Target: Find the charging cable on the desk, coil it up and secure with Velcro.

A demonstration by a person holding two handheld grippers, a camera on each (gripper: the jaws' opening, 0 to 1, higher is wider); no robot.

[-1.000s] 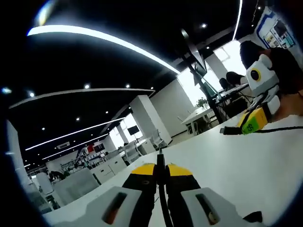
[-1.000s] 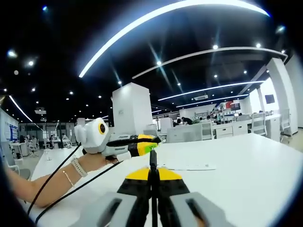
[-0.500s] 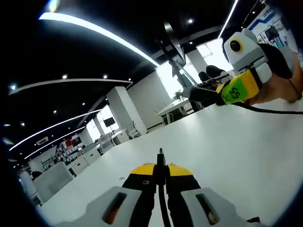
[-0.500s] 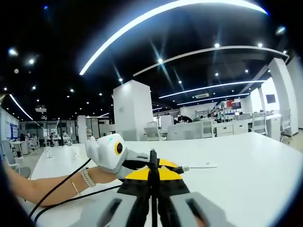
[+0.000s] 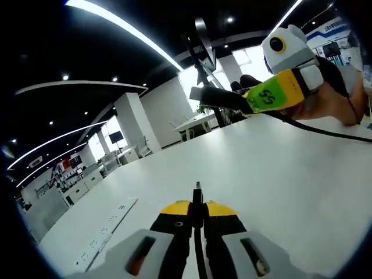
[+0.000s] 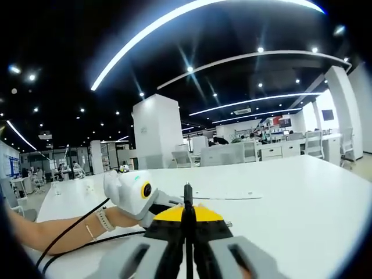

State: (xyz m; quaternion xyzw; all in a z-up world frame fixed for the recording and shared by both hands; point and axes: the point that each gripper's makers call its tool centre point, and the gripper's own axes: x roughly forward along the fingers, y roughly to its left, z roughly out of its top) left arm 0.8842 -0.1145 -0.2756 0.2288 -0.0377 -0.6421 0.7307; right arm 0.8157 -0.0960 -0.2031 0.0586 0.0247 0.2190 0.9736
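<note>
Your left gripper (image 5: 197, 200), yellow-tipped with black jaws, is pinching a thin black charging cable (image 5: 197, 232) that is running back between the closed jaws, its plug end poking out just past the tips. Your right gripper (image 6: 187, 203) is clamping the same cable likewise. The smooth white table (image 5: 279, 174) is spreading wide ahead, with a flat white perforated strip (image 5: 107, 229) lying at its left. In the right gripper view your hand (image 6: 119, 218) is resting on the table.
</note>
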